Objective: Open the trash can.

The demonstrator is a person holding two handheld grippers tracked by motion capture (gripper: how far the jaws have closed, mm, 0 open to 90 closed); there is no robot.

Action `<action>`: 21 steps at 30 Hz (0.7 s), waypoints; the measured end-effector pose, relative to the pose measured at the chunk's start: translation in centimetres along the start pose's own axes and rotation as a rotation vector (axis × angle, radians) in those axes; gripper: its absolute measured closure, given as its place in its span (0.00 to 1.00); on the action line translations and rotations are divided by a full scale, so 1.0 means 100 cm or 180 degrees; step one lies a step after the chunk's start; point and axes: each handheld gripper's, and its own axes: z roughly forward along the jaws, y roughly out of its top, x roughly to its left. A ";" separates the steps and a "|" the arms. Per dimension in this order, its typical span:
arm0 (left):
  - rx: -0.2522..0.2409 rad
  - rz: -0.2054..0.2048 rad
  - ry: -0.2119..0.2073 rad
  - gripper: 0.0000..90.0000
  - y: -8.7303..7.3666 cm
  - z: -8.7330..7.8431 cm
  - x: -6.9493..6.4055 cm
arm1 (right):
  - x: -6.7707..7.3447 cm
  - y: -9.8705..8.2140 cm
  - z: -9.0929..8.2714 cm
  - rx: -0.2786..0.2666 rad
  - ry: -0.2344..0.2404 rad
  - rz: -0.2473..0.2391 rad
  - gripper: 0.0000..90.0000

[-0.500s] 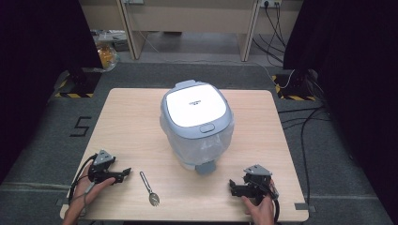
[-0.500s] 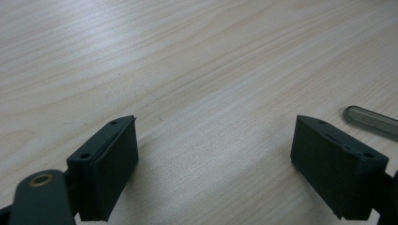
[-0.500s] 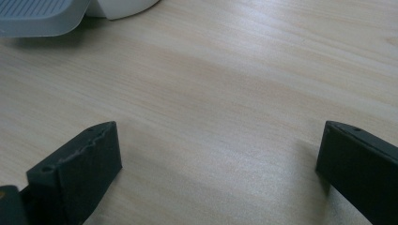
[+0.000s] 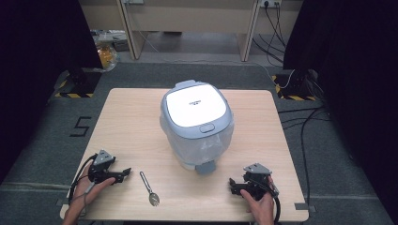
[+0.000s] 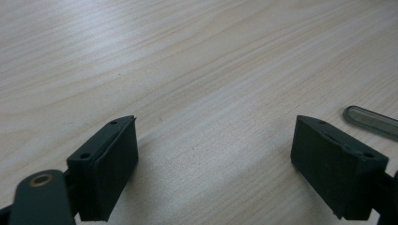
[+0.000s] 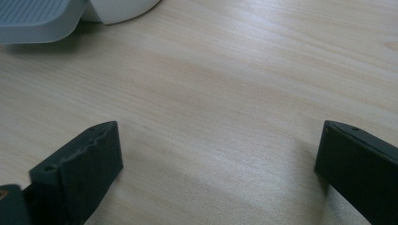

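Observation:
A white and grey rice cooker [image 4: 197, 122] with its lid shut stands in the middle of the wooden table [image 4: 131, 122]. A metal spoon [image 4: 149, 188] lies near the front edge, left of the cooker. My left gripper [image 4: 123, 176] rests on the table just left of the spoon, held by a hand, jaws open and empty [image 5: 216, 140]; the spoon's handle [image 5: 371, 121] lies beyond its right jaw. My right gripper [image 4: 233, 186] rests at the front right, pointing left, also open with nothing between its jaws [image 6: 220, 140]. The cooker's base [image 6: 117, 9] shows at the top left of the right gripper view.
A grey tab [image 4: 205, 167] sticks out from the cooker's foot toward the front edge. Cables [image 4: 300, 122] run over the floor to the right of the table. Dark curtains hang on both sides.

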 end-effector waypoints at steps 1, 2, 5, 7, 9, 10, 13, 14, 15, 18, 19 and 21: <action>0.0000 -0.0004 0.0000 0.16 0.000 0.000 0.000 | 0.001 0.000 -0.001 -0.0022 -0.0004 0.0026 0.06; -0.0001 -0.0005 0.0001 0.16 0.000 0.000 0.000 | 0.001 -0.001 -0.002 -0.0035 -0.0007 0.0017 0.10; 0.0000 -0.0004 0.0001 0.16 0.000 0.000 0.000 | 0.001 0.000 -0.005 -0.0097 0.0074 0.0037 0.20; 0.0000 -0.0004 0.0001 0.16 0.000 0.000 0.000 | 0.005 0.001 -0.007 -0.0196 0.0178 0.0026 0.18; 0.0000 -0.0004 0.0001 0.16 0.000 0.000 0.000 | 0.006 0.002 -0.009 -0.0234 0.0218 -0.0029 0.17; 0.0000 -0.0003 0.0000 0.16 0.000 0.000 0.000 | 0.008 0.003 -0.010 -0.0278 0.0256 -0.0065 0.17; -0.0001 -0.0004 0.0001 0.16 0.000 0.000 0.000 | 0.020 0.008 -0.015 -0.0427 0.0365 -0.0233 0.17; 0.0000 -0.0003 0.0001 0.16 0.000 0.000 0.000 | 0.023 0.010 -0.016 -0.0474 0.0381 -0.0249 0.18; 0.0000 -0.0003 0.0001 0.16 0.000 0.000 0.000 | 0.023 0.010 -0.016 -0.0474 0.0381 -0.0249 0.18; 0.0000 -0.0003 0.0001 0.16 0.000 0.000 0.000 | 0.030 0.016 -0.019 -0.0604 0.0443 -0.0333 0.26; 0.0000 -0.0004 0.0001 0.16 0.000 0.000 0.000 | 0.032 0.017 -0.020 -0.0631 0.0447 -0.0351 0.28; -0.0001 -0.0004 0.0001 0.16 0.000 0.000 0.000 | 0.033 0.019 -0.020 -0.0652 0.0466 -0.0362 0.30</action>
